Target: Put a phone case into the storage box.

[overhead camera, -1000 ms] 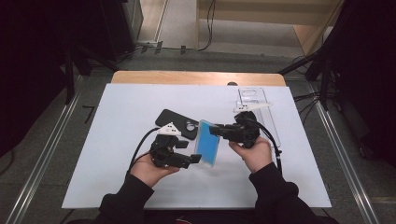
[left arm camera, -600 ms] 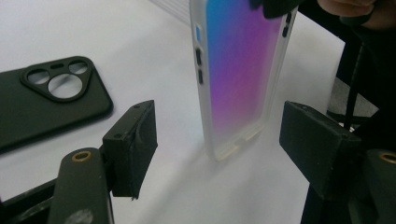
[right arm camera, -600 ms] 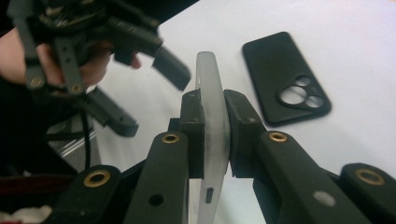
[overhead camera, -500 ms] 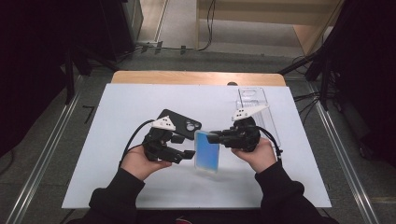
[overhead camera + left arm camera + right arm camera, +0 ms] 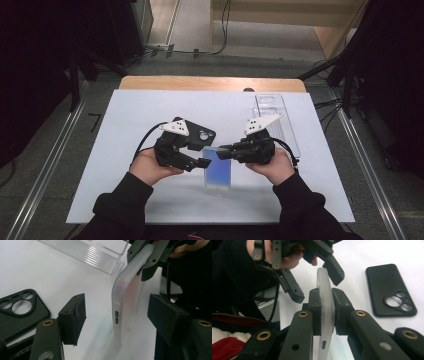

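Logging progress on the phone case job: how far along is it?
Done: the black case lies off on the table. In hand: the right gripper clamps the frosted-cased phone; the left gripper, its fingers just closing, brackets it without contact. Left: gripping it and finishing the handling.

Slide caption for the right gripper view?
Right gripper clamps a frosted phone case edge-on; left gripper straddles its far end; black case lies beyond.

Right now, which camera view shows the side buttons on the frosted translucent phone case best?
The left gripper view: the frosted translucent phone case stands edge-on, its two dark side buttons sharp and unblocked. The right gripper view shows one button slot low on the rim, the right tool clamping the case. The high view shows its blue face, no buttons.
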`<state>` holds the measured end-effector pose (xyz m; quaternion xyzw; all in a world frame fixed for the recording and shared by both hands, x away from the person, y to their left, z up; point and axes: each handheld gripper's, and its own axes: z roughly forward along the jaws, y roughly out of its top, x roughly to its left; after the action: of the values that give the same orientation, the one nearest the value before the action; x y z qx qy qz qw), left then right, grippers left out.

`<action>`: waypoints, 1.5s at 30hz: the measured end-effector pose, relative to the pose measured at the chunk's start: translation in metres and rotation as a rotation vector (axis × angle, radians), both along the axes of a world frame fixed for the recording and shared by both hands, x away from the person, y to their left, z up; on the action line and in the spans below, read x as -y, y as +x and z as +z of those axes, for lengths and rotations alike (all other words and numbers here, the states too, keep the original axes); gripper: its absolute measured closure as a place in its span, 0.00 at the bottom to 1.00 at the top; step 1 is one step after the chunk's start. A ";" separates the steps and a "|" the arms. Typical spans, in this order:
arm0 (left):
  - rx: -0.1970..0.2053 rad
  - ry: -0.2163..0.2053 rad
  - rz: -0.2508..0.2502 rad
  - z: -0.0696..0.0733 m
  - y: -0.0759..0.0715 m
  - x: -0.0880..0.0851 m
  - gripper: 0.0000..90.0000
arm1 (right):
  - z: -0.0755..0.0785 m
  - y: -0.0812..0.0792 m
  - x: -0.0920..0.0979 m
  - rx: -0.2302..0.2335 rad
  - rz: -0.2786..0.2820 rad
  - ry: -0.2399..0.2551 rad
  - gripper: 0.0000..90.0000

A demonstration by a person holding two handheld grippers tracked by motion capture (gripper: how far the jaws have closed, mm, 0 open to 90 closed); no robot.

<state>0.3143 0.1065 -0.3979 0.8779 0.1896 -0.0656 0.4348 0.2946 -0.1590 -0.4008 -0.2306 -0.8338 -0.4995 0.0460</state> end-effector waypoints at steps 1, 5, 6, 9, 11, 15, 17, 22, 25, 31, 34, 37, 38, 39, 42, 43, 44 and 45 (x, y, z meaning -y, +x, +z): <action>-0.001 -0.003 -0.013 0.000 0.001 0.000 0.38 | 0.000 0.000 0.000 -0.001 0.006 0.004 0.85; -0.001 -0.011 -0.043 -0.001 0.002 0.001 0.46 | 0.001 -0.001 -0.003 -0.002 0.029 0.012 0.85; -0.001 -0.011 -0.055 -0.001 0.002 0.001 0.49 | 0.001 -0.001 -0.003 -0.002 0.034 0.017 0.85; -0.014 -0.012 -0.085 -0.003 0.002 0.000 0.58 | 0.000 -0.001 -0.006 0.003 0.057 0.025 0.85; -0.044 -0.025 -0.115 -0.004 0.003 0.000 0.69 | 0.000 -0.001 -0.008 0.002 0.067 0.027 0.85; -0.052 -0.046 -0.140 -0.005 0.004 -0.003 0.83 | -0.001 -0.001 -0.010 -0.013 0.078 0.040 0.85; -0.058 -0.052 -0.149 -0.005 0.005 -0.004 0.87 | -0.001 0.000 -0.010 -0.016 0.081 0.047 0.85; -0.066 -0.063 -0.137 -0.004 0.005 -0.006 0.90 | -0.002 0.000 -0.009 -0.019 0.084 0.057 0.84; -0.074 -0.047 -0.126 -0.003 0.006 -0.007 0.90 | -0.002 0.002 -0.009 -0.057 0.057 0.074 0.74; -0.097 -0.047 -0.064 0.000 0.007 -0.012 0.90 | 0.005 -0.002 -0.006 -0.025 -0.055 0.110 0.48; -0.080 -0.027 -0.029 0.004 0.006 -0.015 0.90 | 0.005 -0.002 -0.005 -0.032 -0.100 0.110 0.39; -0.087 -0.011 0.025 0.006 0.006 -0.017 0.90 | 0.004 -0.002 -0.003 -0.030 -0.135 0.106 0.34; -0.088 -0.006 0.047 0.007 0.006 -0.017 0.90 | 0.003 -0.002 -0.003 -0.032 -0.140 0.113 0.32; -0.084 -0.002 0.065 0.008 0.006 -0.018 0.90 | 0.003 -0.001 -0.002 -0.031 -0.140 0.126 0.31; -0.090 0.001 0.107 0.009 0.007 -0.019 0.90 | 0.001 -0.001 -0.001 -0.014 -0.141 0.113 0.30; -0.097 0.003 0.118 0.010 0.008 -0.020 0.90 | 0.001 -0.002 -0.002 -0.003 -0.146 0.094 0.30; -0.104 -0.001 0.128 0.010 0.008 -0.020 0.90 | 0.000 -0.003 -0.002 0.006 -0.148 0.076 0.29; -0.110 0.002 0.141 0.010 0.009 -0.021 0.89 | -0.001 -0.003 -0.003 0.005 -0.152 0.069 0.27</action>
<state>0.3229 0.1271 -0.3875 0.8579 0.2748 -0.0826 0.4263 0.2916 -0.1562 -0.4014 -0.2902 -0.7964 -0.5304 0.0140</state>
